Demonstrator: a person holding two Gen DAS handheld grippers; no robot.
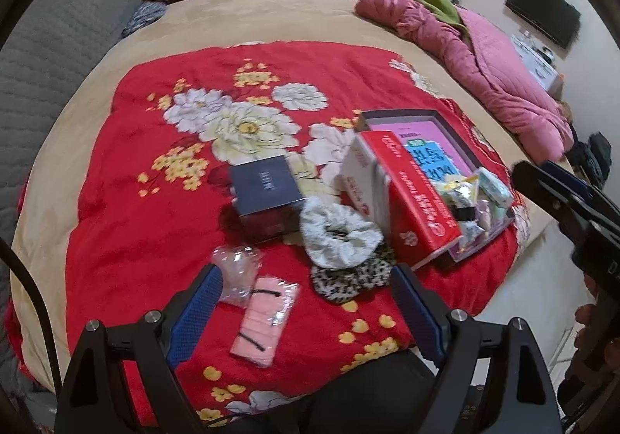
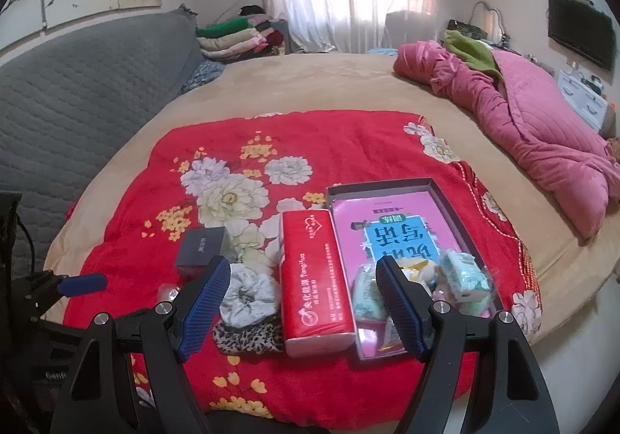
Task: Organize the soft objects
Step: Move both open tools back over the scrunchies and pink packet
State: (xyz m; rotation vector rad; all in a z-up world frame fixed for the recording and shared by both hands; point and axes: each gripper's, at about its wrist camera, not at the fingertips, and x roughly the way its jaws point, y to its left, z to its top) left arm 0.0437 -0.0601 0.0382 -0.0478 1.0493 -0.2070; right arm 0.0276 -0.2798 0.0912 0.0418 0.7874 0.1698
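Over the near edge of the red floral blanket [image 1: 162, 170]:
Left gripper [image 1: 306, 312]: its jaws are standing wide apart and holding nothing; it is hovering tilted down, with the pink packet and the lower scrunchie lying in the gap beneath, untouched.
Right gripper [image 2: 306, 304]: its jaws are likewise gaping and empty; it is hanging above the tissue pack and the tray's near end, likely ready to take or steady something there.
Pink packet [image 1: 263, 317]: a flat pink item in clear wrap is lying nearest the blanket's near edge, just beside a crumpled clear bag [image 1: 236, 271].
Scrunchies: a pale grey scrunchie [image 1: 341, 236] is resting on a leopard-print scrunchie [image 1: 348, 279], overlapping it; both are sitting loose on the blanket, just left of the tissue pack, seemingly waiting to be sorted.
Tissue pack [image 2: 316, 279]: the red pack is leaning against the tray's left wall, one side lifted off the blanket.
Tray [image 2: 387, 184]: a shallow box toward the blanket's right edge is holding a pink booklet and, at its near end, a heap of small wrapped packets [image 2: 461, 275], so it appears to be serving as the collecting place.
Dark box [image 1: 267, 184]: it is standing apart, nearer the blanket's middle.
Stage: judging by the loose items, sorting is looking only partly done.
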